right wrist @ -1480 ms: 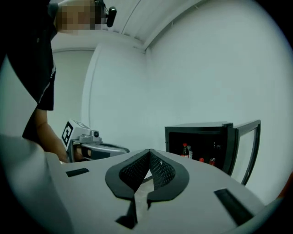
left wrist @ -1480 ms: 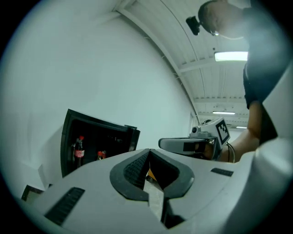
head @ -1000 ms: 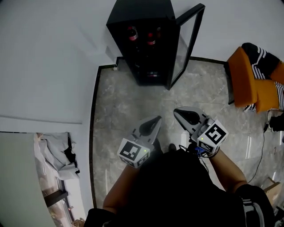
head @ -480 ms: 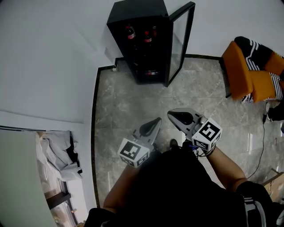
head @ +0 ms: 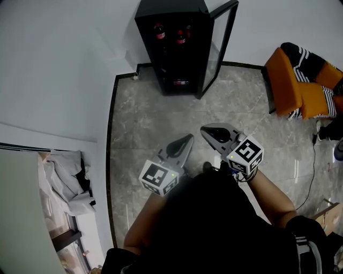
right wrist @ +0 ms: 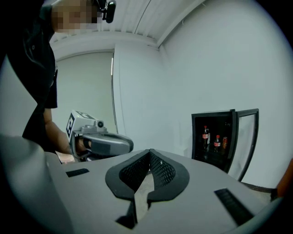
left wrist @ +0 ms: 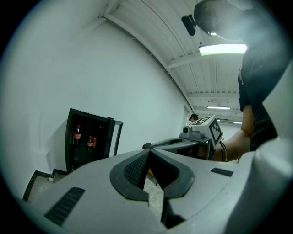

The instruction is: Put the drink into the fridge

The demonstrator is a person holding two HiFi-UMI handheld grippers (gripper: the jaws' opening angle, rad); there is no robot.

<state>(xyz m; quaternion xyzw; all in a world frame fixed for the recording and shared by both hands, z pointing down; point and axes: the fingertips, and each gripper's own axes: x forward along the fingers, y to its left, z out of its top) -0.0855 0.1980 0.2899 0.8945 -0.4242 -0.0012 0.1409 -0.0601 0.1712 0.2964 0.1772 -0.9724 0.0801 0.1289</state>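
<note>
Pressing together, tips touching, nothing between them: fingers (left wrist: 133, 168) of the left gripper (head: 186, 140). The right gripper (head: 206, 131) is likewise closed and empty. Both are held side by side above the grey stone floor (head: 144, 118). Drink bottles (head: 159, 31) stand on the upper shelf inside the black fridge (head: 171, 9) (door (head: 224, 37) swung open), well ahead.

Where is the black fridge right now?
In the head view, the fridge stands at top centre against the white wall, glass door open toward the right, with the orange chair farther right.
</note>
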